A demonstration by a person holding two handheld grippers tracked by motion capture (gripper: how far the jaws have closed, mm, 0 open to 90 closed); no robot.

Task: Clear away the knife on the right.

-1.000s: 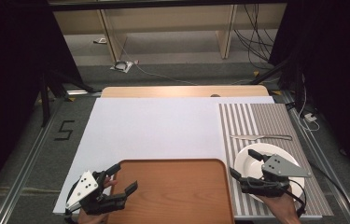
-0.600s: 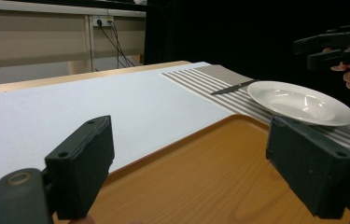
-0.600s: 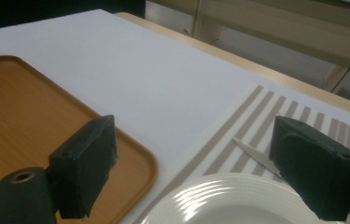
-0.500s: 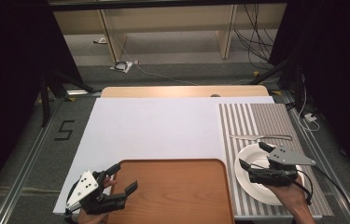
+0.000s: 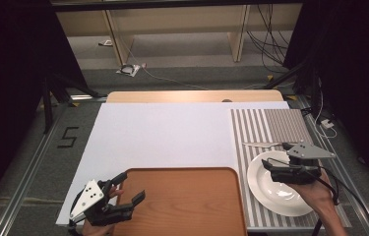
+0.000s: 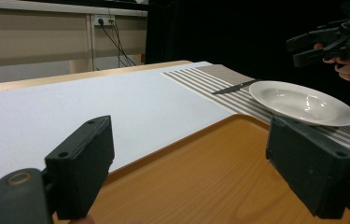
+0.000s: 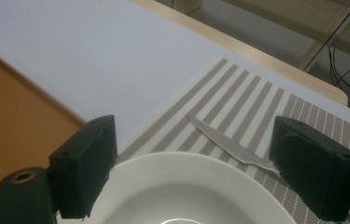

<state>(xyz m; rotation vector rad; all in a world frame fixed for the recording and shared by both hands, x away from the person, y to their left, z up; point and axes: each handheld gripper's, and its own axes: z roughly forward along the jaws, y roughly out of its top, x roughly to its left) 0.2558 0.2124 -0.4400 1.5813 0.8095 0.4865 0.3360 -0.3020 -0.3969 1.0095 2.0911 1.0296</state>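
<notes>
A single digit "5" (image 5: 67, 137), marked in black, is seen on the grey floor (image 5: 29, 162) left of the table (image 5: 172, 132).

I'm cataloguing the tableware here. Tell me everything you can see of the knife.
The knife is slim and grey, metallic-looking, with a pointed blade. It lies flat on the striped placemat, just beyond the white plate, its tip towards the white sheet. Its handle end is hidden behind the right gripper, which hovers open above the plate and does not touch the knife.

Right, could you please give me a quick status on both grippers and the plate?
Left gripper open, empty, over wooden tray. Right gripper open, empty, above white plate. Plate on striped mat, knife just beyond. Nothing obstructing.
</notes>
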